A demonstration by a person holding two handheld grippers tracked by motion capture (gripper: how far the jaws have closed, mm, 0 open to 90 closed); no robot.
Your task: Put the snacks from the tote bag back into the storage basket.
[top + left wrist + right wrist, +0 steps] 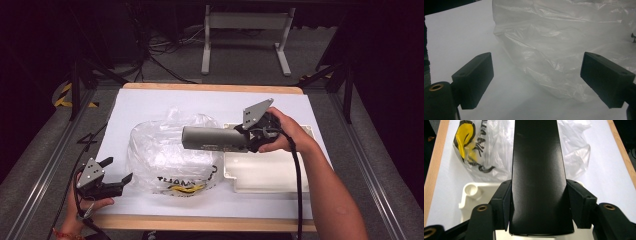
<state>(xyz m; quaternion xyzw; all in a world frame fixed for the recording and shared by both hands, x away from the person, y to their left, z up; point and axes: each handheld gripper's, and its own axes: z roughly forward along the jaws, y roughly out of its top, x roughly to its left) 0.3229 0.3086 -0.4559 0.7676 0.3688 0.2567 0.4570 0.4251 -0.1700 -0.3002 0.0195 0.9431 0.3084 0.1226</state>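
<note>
The right gripper (243,136) grasps a long dark flat-sided box (212,138), held level above the crumpled clear plastic bag with yellow and black print (167,157) at the table's middle, so bagging it seems begun but not done. The left gripper (116,170) hovers released at the bag's near left, where the bag's mouth isn't held open; a white plastic tray (260,172) lies right.

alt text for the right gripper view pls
The right gripper is shut on a long dark box that runs up the middle of the frame. Behind it lie a clear plastic bag with yellow and black print and a cream tray.
</note>
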